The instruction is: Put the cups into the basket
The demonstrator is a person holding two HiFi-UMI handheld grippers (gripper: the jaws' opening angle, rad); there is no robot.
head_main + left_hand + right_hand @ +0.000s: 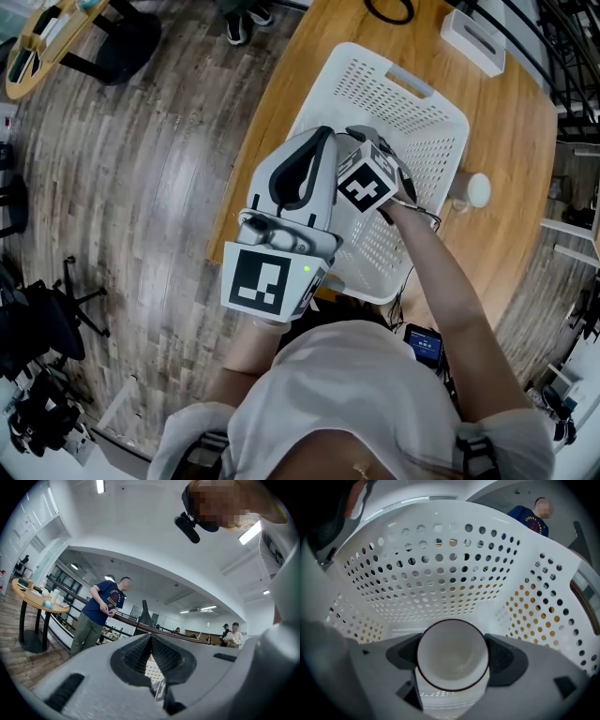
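A white perforated basket (412, 112) stands on the wooden table (511, 122). My right gripper (370, 155) reaches down into it, its marker cube facing up. In the right gripper view the right gripper (452, 648) is shut on a white cup (451, 663) with a dark rim, and the basket's walls (440, 573) rise all around it. Another white cup (477, 189) stands on the table just right of the basket. My left gripper (323, 141) is held up above the basket's near left corner. Pointing out into the room, the left gripper (150, 639) is shut and holds nothing.
A white box (473, 37) and a black cable (389, 11) lie at the table's far end. The table's left edge drops to wood flooring. A round table (47, 37) stands far left. A person in a blue shirt (101, 613) stands by a railing.
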